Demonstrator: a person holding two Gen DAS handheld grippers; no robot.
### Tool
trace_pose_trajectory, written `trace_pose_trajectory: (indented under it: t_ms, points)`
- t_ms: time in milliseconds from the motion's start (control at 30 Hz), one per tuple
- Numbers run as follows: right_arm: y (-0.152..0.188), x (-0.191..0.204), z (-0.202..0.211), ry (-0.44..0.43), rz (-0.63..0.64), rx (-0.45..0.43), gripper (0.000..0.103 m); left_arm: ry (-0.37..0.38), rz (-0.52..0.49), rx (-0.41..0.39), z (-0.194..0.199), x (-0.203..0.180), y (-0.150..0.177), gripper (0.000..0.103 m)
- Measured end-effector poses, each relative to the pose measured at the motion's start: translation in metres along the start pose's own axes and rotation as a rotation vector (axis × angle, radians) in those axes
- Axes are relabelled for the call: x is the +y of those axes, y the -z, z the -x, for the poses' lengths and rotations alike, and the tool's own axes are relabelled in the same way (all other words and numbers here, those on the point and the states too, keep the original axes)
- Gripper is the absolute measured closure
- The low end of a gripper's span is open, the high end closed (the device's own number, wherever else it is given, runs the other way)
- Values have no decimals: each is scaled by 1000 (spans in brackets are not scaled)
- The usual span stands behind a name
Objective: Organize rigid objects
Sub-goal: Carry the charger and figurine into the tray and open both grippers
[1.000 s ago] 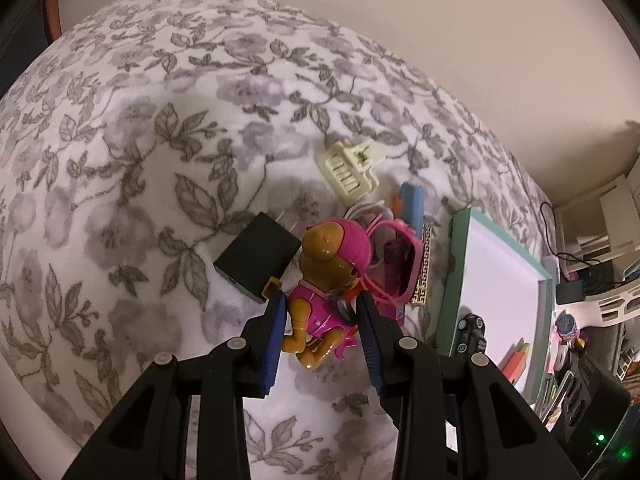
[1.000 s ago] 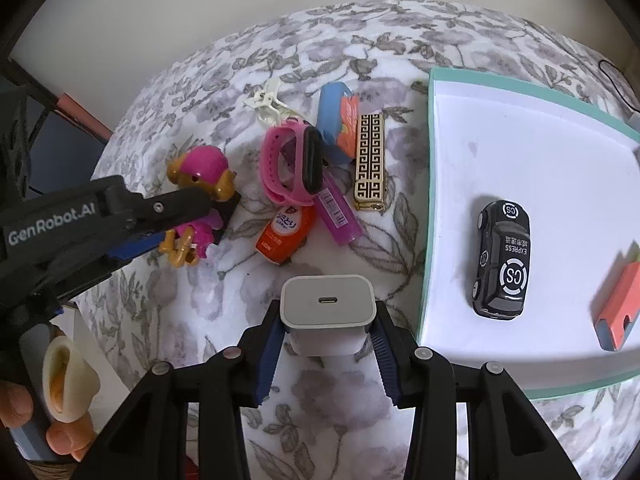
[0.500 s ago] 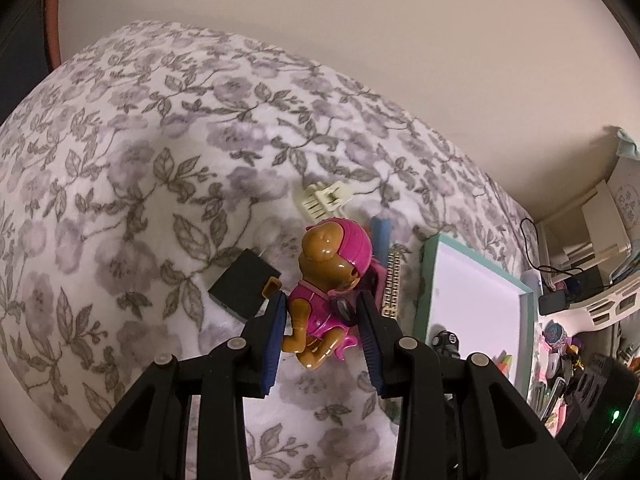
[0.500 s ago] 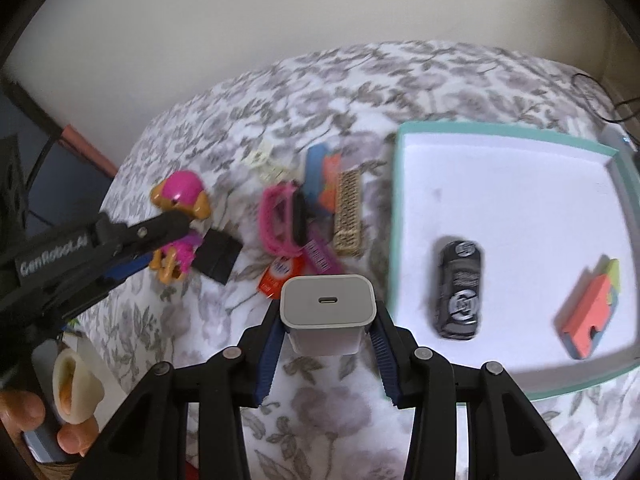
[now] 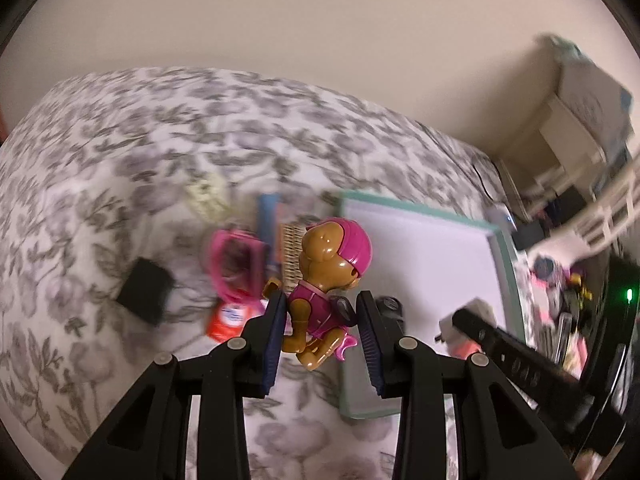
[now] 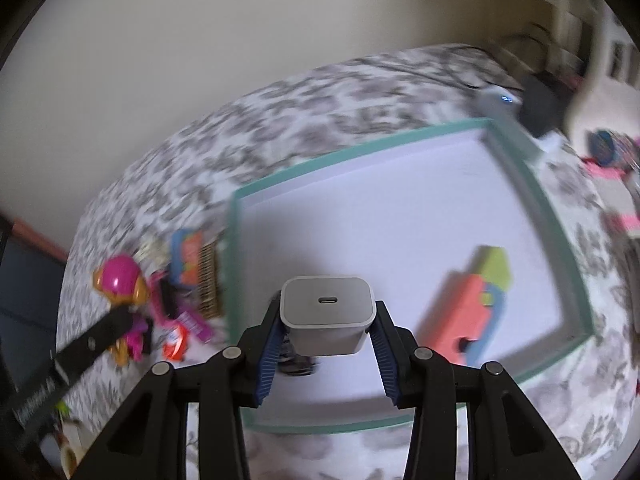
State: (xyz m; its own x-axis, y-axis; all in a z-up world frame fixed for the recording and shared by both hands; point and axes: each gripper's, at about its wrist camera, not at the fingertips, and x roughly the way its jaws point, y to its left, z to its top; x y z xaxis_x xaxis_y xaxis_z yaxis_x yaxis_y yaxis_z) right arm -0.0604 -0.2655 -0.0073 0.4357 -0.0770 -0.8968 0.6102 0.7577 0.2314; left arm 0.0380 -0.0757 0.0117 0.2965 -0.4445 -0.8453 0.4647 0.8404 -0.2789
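One black adapter (image 5: 146, 297), left-wrist view only

One toy dog (image 5: 328, 276), one charger (image 6: 327, 320), one tray (image 6: 400, 216), two tongs (image 5: 322, 336).

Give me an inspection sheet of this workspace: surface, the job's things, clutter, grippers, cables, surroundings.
Surface: floral bedspread, blurred in both views.
Job's things: teal-rimmed tray holds an orange and green block and a dark toy car, mostly hidden. Toy dog figure and white charger block are held up off the bedspread.
Clutter: pink watch, black adapter, orange tube, gold patterned case, blue item and cream clip lie left of the tray.
Grippers: left gripper shut on the toy dog figure; right gripper shut on the white charger block.
Cables: dark cord near the bed's far edge.
Surroundings: beige wall, cluttered shelves.
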Motion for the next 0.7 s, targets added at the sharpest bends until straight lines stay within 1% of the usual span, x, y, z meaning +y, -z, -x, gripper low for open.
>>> trace_pose_trajectory:
  t_ms: [133,333,600,700]
  points:
    - [-6,-28,2,46,-61,-18,58,3,-96,19,-13,-32,10,66]
    - [-8,-48,1,90,-88,-25,58,-15,-207,35,-30,-68,16,66]
    - [-15,-54,-5,101,-76,-30,57,-35,-253,63,-57,-92,6,66]
    - [-17,-55,-7,99,-79,-29,57,-42,-259,61,-63,-97,1,66]
